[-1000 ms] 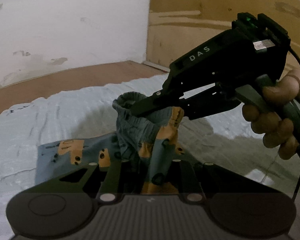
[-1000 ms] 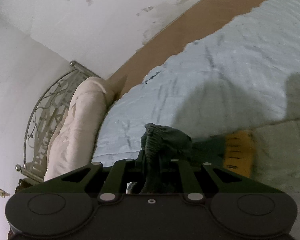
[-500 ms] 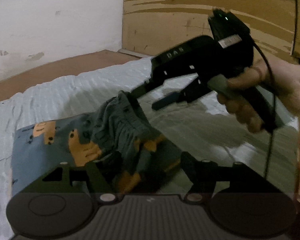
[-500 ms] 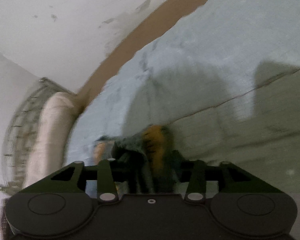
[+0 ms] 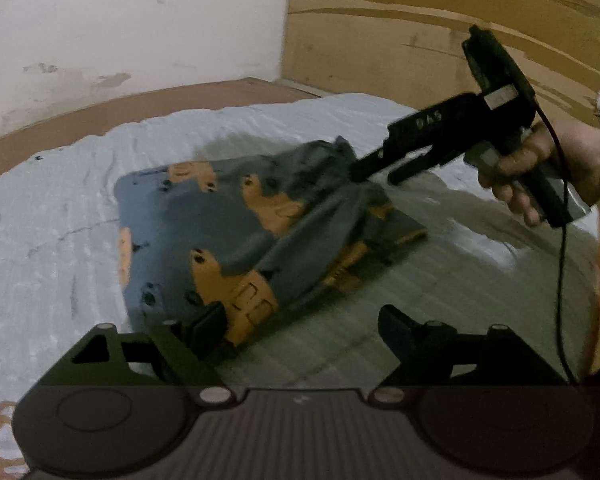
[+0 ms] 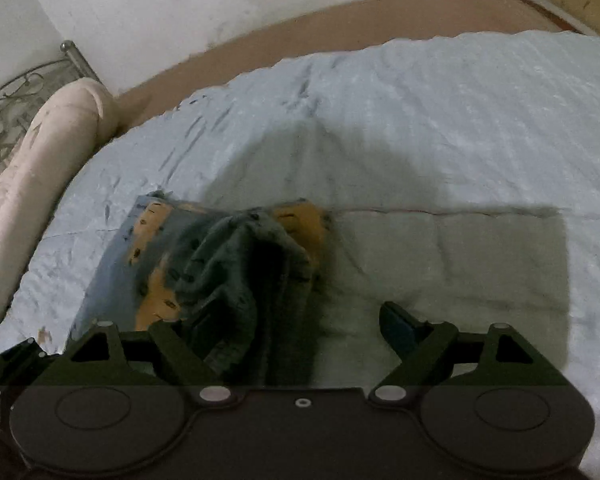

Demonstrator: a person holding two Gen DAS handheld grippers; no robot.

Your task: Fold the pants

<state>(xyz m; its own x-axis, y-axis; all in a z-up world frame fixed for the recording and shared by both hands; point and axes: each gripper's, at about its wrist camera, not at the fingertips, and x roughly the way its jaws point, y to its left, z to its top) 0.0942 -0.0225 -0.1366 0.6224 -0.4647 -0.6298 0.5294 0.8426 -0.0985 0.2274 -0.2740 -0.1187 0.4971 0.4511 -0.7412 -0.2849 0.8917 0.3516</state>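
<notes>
The pants (image 5: 228,240), grey-blue with orange patches, lie folded on the pale blue bed cover (image 5: 60,220), with one bunched part raised at the far right edge. The left gripper (image 5: 300,324) stands with its fingers wide apart and holds nothing; its left fingertip (image 5: 208,326) is over the near edge of the pants. Only this view shows the right gripper (image 5: 374,170) from outside: a hand (image 5: 540,172) holds it, and its two fingers are spread, just beside the raised cloth. From there I cannot tell if they touch it. The right wrist view shows the same pants (image 6: 220,264) crumpled between the spread fingers, nearer the left one, not pinched. It alone shows a cream pillow (image 6: 32,160) and a metal bed frame (image 6: 16,88)
</notes>
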